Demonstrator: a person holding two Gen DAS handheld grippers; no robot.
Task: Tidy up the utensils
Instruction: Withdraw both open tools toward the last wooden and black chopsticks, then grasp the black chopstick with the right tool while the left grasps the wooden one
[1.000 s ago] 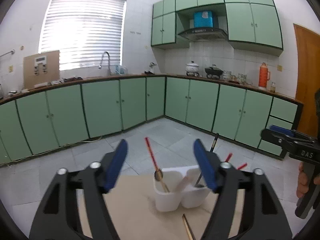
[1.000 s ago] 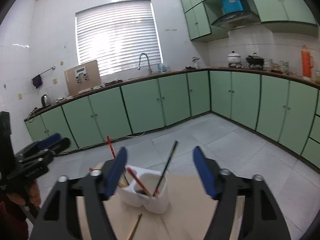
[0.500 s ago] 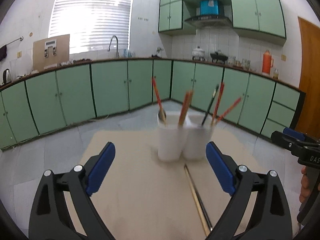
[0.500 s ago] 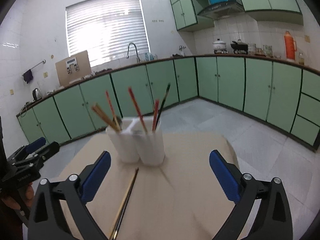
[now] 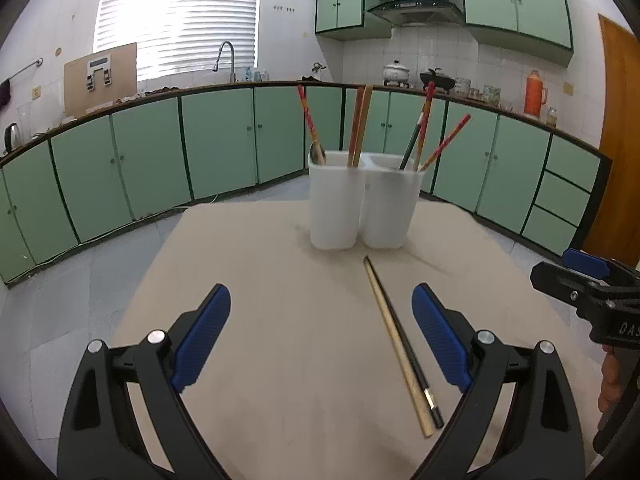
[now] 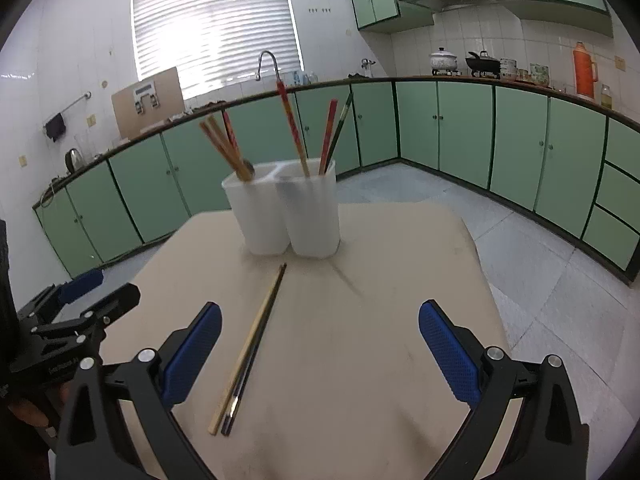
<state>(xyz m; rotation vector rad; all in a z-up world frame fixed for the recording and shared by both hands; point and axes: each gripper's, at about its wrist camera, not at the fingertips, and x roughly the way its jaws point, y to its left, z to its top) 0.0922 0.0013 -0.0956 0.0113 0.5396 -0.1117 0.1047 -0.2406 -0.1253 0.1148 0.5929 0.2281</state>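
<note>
Both grippers, left (image 5: 320, 336) and right (image 6: 320, 348), have fingers spread wide with nothing between; chopstick pair (image 5: 400, 344) lies loose mid-bench (image 5: 260, 320), just short of white holder (image 5: 364, 204); bare bench either side, holder near far edge.

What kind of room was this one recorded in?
A home kitchen, by the look of it: green cabinets under a long counter, a sink tap below the window, and a range hood above pots.
</note>
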